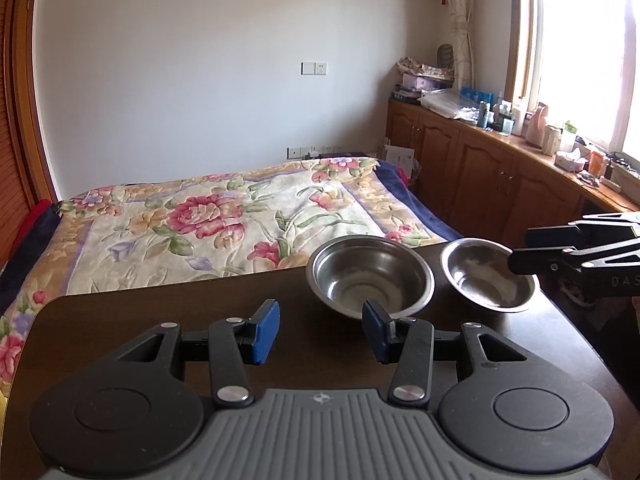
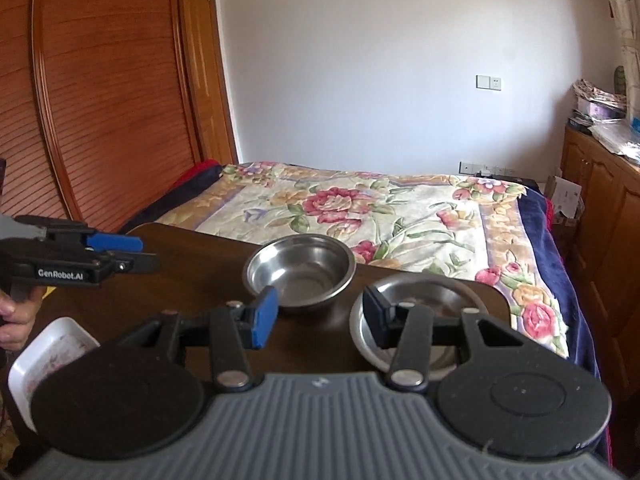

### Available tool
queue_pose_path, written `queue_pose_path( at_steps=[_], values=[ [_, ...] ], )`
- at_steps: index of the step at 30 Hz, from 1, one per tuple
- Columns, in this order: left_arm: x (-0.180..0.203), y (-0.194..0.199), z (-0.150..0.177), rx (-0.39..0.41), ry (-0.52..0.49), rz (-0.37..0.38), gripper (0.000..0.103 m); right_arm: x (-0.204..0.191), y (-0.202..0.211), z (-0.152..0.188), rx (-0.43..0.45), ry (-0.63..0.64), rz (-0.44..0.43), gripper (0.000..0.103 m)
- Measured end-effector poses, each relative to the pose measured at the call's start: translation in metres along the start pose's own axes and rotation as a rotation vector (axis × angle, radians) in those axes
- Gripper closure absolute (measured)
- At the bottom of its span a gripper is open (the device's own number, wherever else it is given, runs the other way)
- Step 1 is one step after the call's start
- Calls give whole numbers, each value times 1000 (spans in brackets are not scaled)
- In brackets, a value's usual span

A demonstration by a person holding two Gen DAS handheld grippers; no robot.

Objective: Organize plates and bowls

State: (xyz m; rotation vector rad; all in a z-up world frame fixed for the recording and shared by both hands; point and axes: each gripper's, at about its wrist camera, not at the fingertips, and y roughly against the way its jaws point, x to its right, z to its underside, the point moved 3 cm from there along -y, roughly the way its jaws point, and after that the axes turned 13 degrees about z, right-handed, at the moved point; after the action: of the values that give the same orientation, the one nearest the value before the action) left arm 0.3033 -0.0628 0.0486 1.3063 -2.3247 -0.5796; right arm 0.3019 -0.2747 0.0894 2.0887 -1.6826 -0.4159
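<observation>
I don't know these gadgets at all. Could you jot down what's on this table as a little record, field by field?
Place: a dark wooden table at the foot of a bed with a floral blanket
Dishes: two steel bowls, side by side, both empty: left bowl, right bowl
Other dish: a white rectangular dish at the table's near left corner
Left gripper: open, holding nothing
Right gripper: open, holding nothing
Person: a hand on the left gripper's handle
</observation>
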Motion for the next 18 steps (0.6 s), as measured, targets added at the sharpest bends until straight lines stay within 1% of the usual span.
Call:
queue_pose_path(
  at_steps=[4, 9, 18],
  values=[
    [-6, -14, -4, -21, 2, -9, 29, -3, -18, -8, -8, 19, 3, 54],
    [-12, -30, -11, -38, 1, -16, 29, -8, -47, -11, -39, 31, 13, 54],
    [-16, -62, -16, -82, 5, 2, 29, -15, -87, -13, -102, 46, 24, 54]
  ],
)
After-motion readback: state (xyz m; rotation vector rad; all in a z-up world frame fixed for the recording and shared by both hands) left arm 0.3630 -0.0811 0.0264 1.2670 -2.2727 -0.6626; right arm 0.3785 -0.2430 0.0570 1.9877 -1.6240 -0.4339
